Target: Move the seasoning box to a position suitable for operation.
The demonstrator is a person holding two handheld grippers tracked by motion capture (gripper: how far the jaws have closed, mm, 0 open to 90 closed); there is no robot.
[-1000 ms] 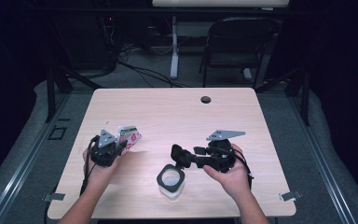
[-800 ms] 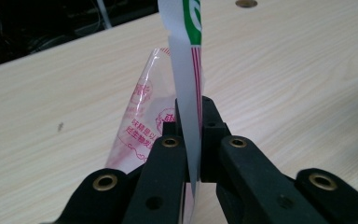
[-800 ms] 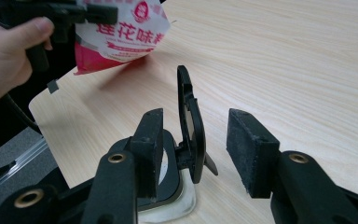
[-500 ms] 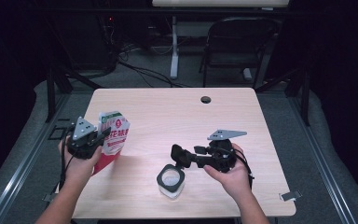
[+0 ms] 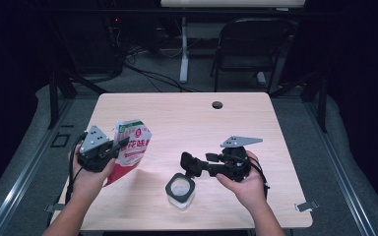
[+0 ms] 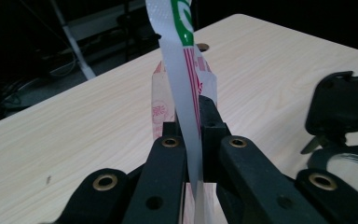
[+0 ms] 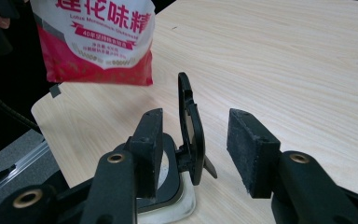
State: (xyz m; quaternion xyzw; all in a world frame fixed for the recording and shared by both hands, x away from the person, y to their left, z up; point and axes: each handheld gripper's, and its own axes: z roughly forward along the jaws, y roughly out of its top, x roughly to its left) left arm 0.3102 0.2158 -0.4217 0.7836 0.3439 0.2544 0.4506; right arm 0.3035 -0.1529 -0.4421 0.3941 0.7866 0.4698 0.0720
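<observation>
The bag (image 5: 130, 147) is clamped by its edge in the left claw (image 5: 112, 150) and held lifted near the table's (image 5: 285, 147) left edge. The jar (image 5: 180, 191) stands near the front edge, its hinged lid (image 7: 189, 133) flipped up between the right claw's (image 5: 189, 164) parted jaws. Pouring is judged not yet begun; the bag is left to be carried over the jar. Open room is seen between them.
</observation>
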